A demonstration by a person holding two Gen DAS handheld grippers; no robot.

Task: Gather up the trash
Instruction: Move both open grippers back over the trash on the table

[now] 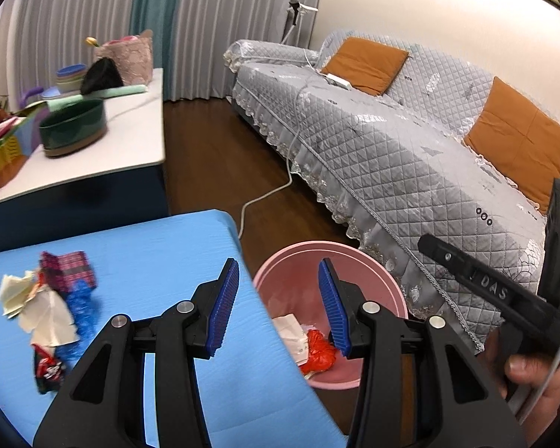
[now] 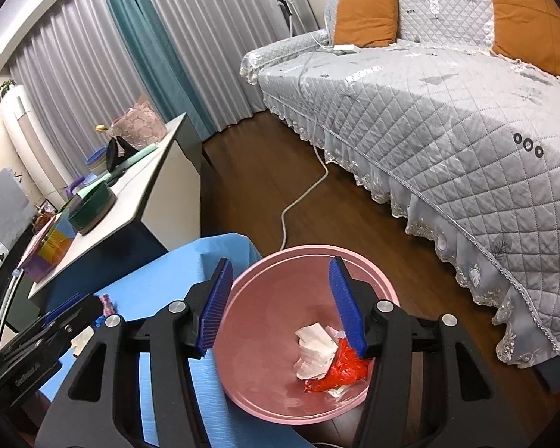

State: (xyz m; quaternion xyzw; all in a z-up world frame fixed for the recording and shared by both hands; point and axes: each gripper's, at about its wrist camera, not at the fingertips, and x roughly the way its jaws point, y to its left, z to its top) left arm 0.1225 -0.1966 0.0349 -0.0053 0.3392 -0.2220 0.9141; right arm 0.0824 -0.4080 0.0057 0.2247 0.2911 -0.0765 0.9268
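A grey quilted sofa (image 1: 392, 142) with orange cushions (image 1: 519, 142) runs along the wall, and a blue-covered table (image 1: 160, 261) stands in front of it with a pink bin (image 2: 265, 336) on the wooden floor just beside its edge. On the table lies a heap of trash (image 1: 52, 306), crumpled paper, a blue wrapper and a checked pink packet, while white paper (image 2: 313, 351) and a red plastic bag (image 2: 339, 369) already lie in the bin. The left gripper (image 1: 280, 302) hangs over the table's edge and the right gripper (image 2: 280, 306) over the bin, each with its blue pads set moderately apart and nothing between them.
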